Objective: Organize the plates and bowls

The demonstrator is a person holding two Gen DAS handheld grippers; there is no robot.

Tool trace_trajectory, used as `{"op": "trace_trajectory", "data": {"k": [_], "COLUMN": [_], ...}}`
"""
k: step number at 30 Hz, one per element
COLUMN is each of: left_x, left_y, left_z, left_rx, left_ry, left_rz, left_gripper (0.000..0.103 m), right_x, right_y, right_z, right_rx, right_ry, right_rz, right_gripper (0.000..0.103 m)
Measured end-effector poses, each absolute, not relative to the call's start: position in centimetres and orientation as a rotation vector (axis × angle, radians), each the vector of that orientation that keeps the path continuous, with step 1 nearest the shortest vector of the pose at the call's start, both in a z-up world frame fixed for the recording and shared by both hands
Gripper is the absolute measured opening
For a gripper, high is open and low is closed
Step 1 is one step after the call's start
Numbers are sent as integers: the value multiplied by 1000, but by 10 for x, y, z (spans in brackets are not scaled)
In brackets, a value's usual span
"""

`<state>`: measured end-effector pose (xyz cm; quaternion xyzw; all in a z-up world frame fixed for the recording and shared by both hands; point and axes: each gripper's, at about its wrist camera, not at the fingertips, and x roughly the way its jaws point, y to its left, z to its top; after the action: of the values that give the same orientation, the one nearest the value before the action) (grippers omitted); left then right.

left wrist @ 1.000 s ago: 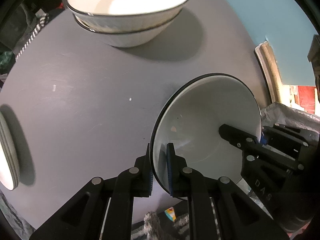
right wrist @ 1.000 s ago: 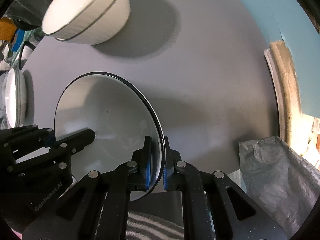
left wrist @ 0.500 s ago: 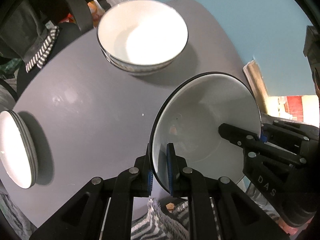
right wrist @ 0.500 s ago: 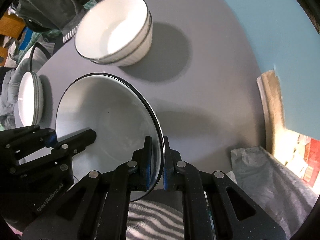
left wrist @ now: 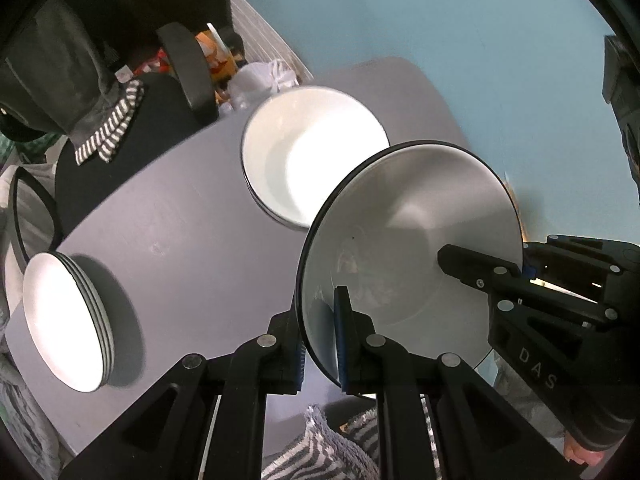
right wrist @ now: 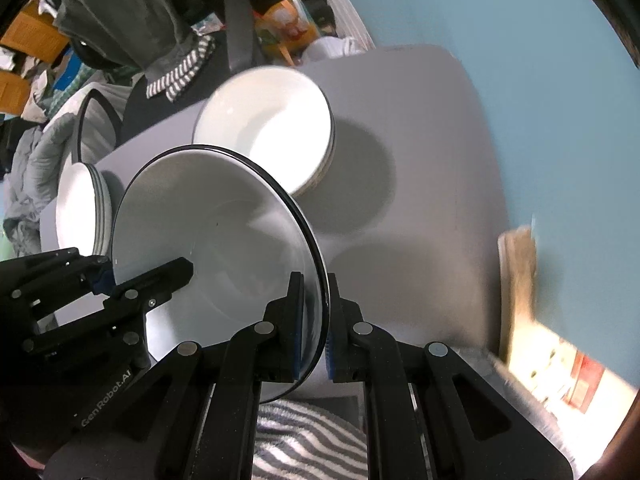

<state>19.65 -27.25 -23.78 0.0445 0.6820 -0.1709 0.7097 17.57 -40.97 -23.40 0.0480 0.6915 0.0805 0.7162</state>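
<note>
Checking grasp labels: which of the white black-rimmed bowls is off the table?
The bowl clamped at its rim by the left gripper and right gripper. The stacked bowls rest on the grey table.

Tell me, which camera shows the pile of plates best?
The left wrist view: the pile of plates sits whole on the grey table, edges countable. In the right wrist view the plates are smaller and partly hidden by the held bowl.

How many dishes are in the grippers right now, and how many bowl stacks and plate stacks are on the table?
held bowl, gripped by left gripper and right gripper: 1
bowl stack on table: 1
plate stack: 1
Total: 3
</note>
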Motion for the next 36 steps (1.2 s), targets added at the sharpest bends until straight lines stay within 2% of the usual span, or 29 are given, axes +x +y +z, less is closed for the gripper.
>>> {"op": "trace_trajectory", "data": {"k": [8,18,36], "left_x": [230,265,279], "left_y": [-271,-271,-268], "left_z": [-233,-254,-276], "left_rx": [77,70,78], "left_ry": [1494,1536,1584], "left_rz": [-334,-292,-235], "left_gripper": [12,13,13], "right_x": [209,245,264], "right_y": [-403,-402,-394], "right_z": [-229,-246,-276], "right_rx": [66,34,39], "right_ry": [1511,1538,1611], "right_rz": [211,238,264], "right_gripper": [9,9,9]}}
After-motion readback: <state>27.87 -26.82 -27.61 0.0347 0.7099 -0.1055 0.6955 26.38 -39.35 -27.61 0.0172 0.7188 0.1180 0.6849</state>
